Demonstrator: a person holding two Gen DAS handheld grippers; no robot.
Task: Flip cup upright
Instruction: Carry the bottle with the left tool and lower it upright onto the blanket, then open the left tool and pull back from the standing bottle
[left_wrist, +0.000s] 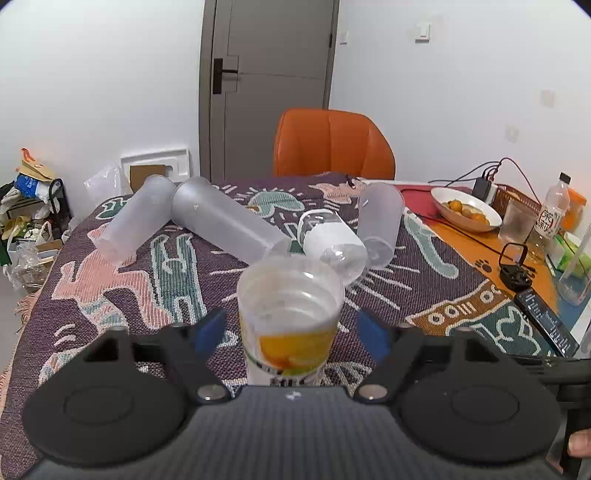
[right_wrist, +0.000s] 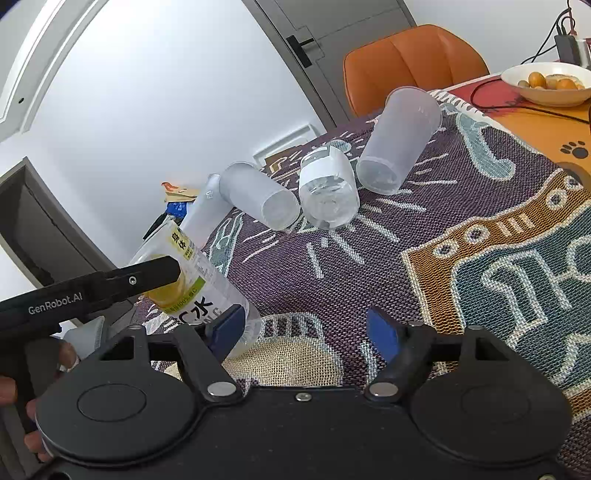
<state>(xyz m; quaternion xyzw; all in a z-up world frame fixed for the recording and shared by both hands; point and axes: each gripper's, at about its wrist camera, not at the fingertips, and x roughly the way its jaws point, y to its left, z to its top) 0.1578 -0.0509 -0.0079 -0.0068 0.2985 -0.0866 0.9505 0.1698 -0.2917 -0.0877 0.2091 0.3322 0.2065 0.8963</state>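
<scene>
While the labelled cup (left_wrist: 290, 314) stands between the blue pads of the left hand-held gripper (left_wrist: 291, 332), its open mouth faces up and its yellow fruit label sits low on the wall. In the left wrist view a gap shows on each side between pad and cup wall, so the jaws stand wide and do not clamp it. In the right wrist view the same cup (right_wrist: 192, 280) appears tilted at the near left, with one black finger of the left hand-held gripper lying across its label; whether that finger touches the cup cannot be told.

The right hand-held gripper (right_wrist: 306, 332) hangs over the patterned cloth (right_wrist: 461, 229) with its jaws spread and nothing between them — the cup is just left of its left pad.

Farther off on the bench, four more cups lie on their sides: a clear cup with a white band (left_wrist: 332, 240), a frosted cup (left_wrist: 380, 225) just right of it, and two long frosted cups (left_wrist: 225, 221) (left_wrist: 136, 218) meeting at the far left. At the far right stands a white bowl of fruit (left_wrist: 465, 208), well apart from the cups, and an orange chair (left_wrist: 332, 144) sits behind the bench.
</scene>
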